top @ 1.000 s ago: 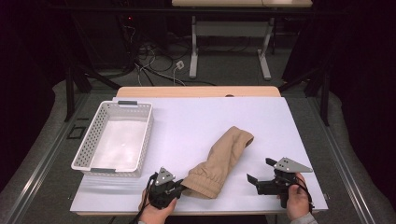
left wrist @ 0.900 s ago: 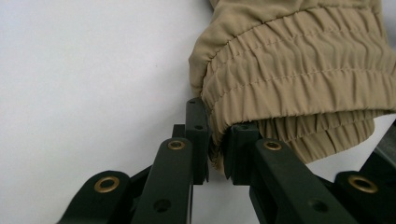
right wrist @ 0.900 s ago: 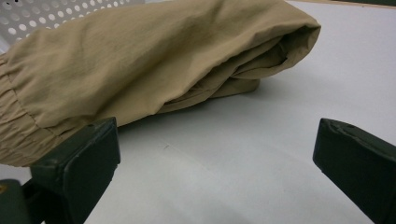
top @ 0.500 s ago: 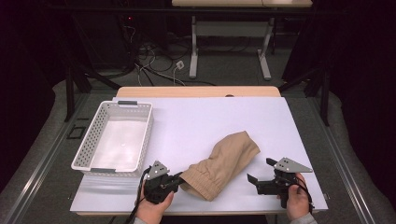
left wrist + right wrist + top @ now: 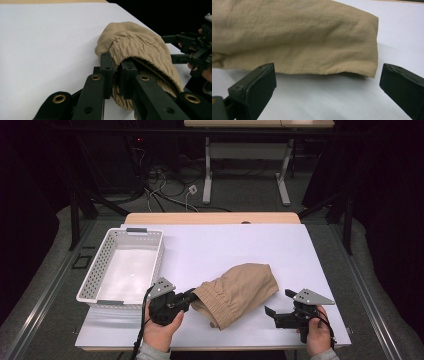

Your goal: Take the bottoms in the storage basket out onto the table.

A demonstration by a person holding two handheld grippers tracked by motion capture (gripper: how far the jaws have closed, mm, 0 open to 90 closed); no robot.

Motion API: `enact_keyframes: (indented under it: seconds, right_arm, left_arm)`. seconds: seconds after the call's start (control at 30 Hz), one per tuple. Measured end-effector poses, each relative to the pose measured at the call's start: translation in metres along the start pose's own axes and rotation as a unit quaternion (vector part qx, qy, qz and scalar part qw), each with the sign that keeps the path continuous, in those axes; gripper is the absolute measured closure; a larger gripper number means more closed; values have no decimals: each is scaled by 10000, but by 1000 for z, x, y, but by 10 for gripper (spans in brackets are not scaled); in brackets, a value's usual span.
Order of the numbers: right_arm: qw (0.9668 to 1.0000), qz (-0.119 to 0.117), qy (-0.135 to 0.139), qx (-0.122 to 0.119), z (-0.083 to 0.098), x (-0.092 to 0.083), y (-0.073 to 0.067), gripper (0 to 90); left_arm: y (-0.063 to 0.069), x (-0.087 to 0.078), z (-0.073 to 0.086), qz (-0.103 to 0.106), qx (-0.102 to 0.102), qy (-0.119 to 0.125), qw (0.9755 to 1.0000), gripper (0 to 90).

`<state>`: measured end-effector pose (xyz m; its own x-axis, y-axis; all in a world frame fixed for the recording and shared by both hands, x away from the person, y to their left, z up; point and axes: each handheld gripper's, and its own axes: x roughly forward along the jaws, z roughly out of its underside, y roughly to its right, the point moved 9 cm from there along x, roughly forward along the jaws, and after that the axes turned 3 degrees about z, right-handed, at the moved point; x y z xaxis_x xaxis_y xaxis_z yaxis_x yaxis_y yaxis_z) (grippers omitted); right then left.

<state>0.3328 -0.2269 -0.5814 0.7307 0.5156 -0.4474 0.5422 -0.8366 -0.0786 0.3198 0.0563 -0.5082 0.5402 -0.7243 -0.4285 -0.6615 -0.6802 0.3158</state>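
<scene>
Tan shorts: waistband clamped by left gripper, newly lifted off counter; right gripper, three o'clock, wide, empty.

Dark room, grey floor, tangled cables, perhaps a white-legged desk behind

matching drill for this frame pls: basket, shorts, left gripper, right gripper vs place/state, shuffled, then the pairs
1. basket
2. shorts
3. left gripper
4. right gripper

A. jaws open, nothing between them
B. tan, bunched on the white board
C. white, at the board's left side
D. shut on the elastic waistband

Pairs: 1-C, 2-B, 3-D, 4-A
</scene>
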Motion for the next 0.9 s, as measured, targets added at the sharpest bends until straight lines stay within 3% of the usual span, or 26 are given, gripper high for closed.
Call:
enact_keyframes:
  seconds: [0.2,0.37,0.6,0.73,0.83,0.9]
  right_arm:
    - [10000,-18,-2,3,-1,0,0,4]
    - [10000,-21,-11,-10,-3,0,-1,6]
    - [9999,-37,13,118,-22,0,-1,15]
    - [9992,-349,-173,96,-35,8,-7,59]
    - [9987,-404,-267,-137,-43,15,-13,58]
    - [9987,-298,-291,-310,-49,19,-17,52]
  left_arm:
    - [1,-5,-18,-16,90,100,9999,837]
    - [-1,-5,-20,-30,78,90,9999,837]
    - [-1,-8,-26,-35,147,72,9999,837]
    - [2,-9,-32,-43,178,58,9998,838]
    - [3,-10,-36,-45,214,46,9998,838]
    - [3,-11,-40,-61,226,61,9997,838]
